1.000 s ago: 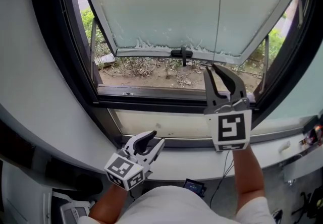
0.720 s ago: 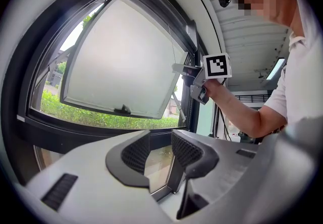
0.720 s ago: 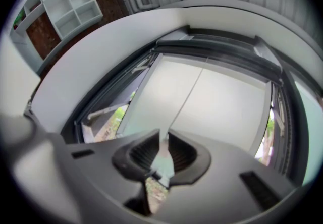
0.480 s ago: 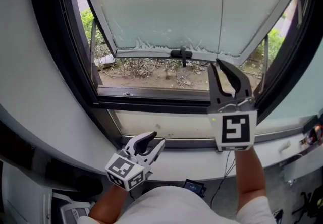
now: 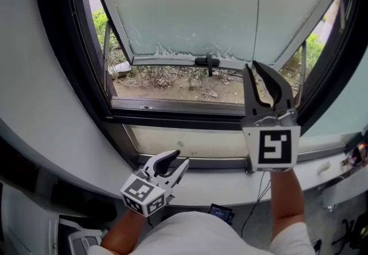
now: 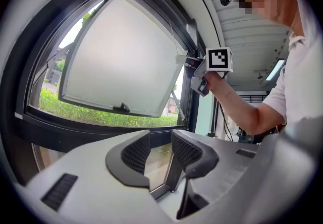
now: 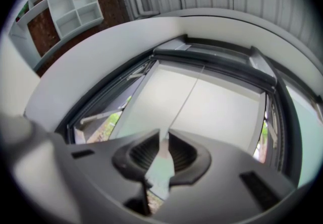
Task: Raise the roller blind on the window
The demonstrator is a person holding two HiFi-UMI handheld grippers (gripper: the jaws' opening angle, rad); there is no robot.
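I am looking down at the window (image 5: 69,76), whose dark frame is taking up most of the far side of the scene. Its frosted sash (image 5: 184,7) is tilting outward from the top. That leaves a gap along the bottom, where dry ground (image 5: 172,84) is showing outside. In the right gripper view a pale grey housing (image 7: 212,59) is running along the top of the frame, and the roller blind is sitting up there. I cannot tell how much of its fabric is hanging down. A white sill (image 5: 218,182) is crossing the near side below the frame.

My right tongs (image 5: 253,67) are reaching up in front of the right half of the sash, with the marker cube (image 5: 271,147) facing me. My left tongs (image 5: 178,159) are waiting low and near, just over the sill and well apart from the window. They are released, and nothing is standing between the pads.

A small black handle (image 5: 208,62) is sitting on the middle of the sash's bottom rail, left of the right tongs.

The blind's thin cord (image 5: 257,12) is dropping straight down across the right part of the pane and running into the right tongs. They are clenching on it, with only a sliver of gap between the ribbed pads (image 7: 181,153).
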